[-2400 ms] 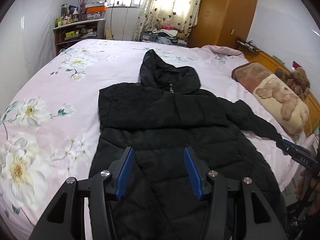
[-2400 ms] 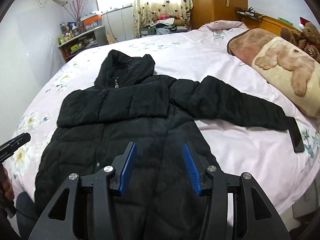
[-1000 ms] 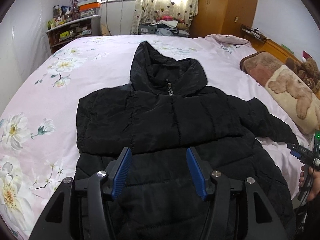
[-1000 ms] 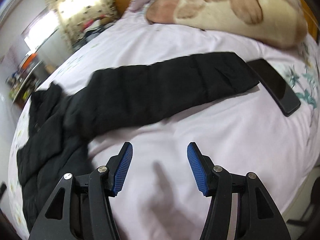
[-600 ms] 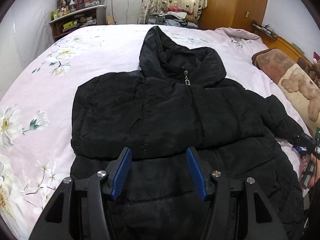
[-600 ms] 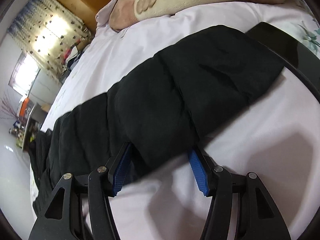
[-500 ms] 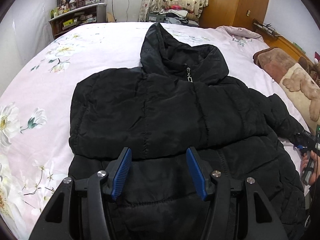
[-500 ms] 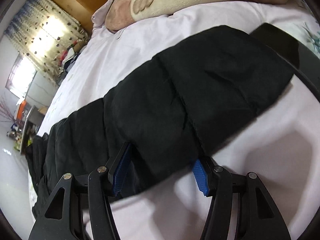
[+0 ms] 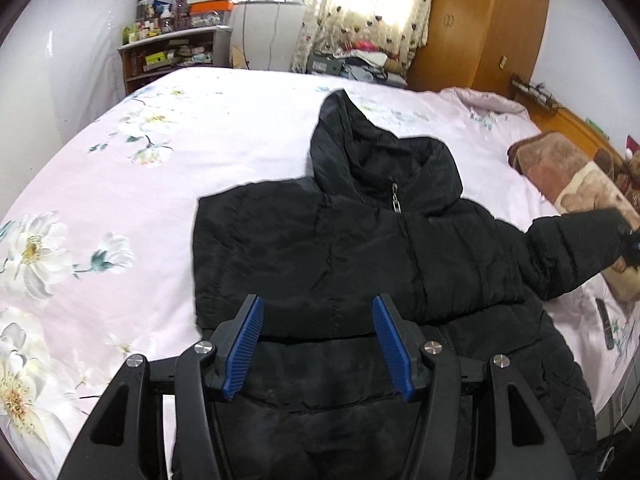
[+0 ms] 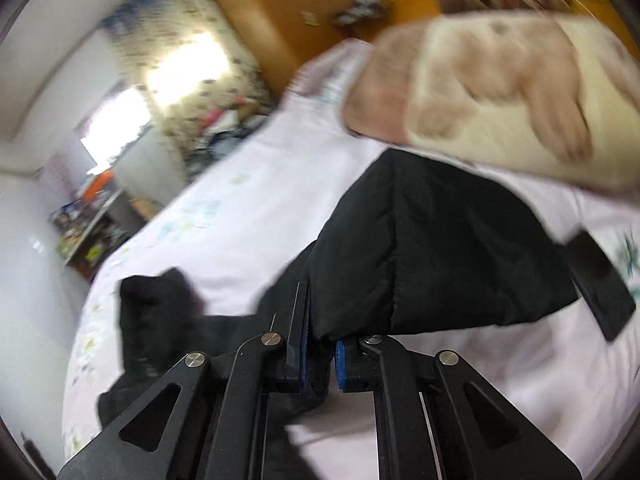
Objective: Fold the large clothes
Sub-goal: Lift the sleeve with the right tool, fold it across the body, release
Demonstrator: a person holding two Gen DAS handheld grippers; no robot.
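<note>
On the floral bedspread (image 9: 120, 184) lies a black hooded puffer jacket (image 9: 328, 248), one sleeve folded across its chest. Left gripper (image 9: 318, 344) hovers over it, fingers spread wide. Right gripper (image 10: 320, 354) is pinched tight on the other sleeve (image 10: 432, 256), lifted beside a phone (image 10: 600, 288).

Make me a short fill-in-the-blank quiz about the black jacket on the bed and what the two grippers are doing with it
1. The right gripper is shut on the jacket's ____.
2. The left gripper hovers over the black jacket with its jaws ____.
3. The hood lies flat on the floral ____.
4. The dark flat object beside the lifted sleeve on the bedsheet is a ____.

Missing words: sleeve; open; bedsheet; phone
</note>
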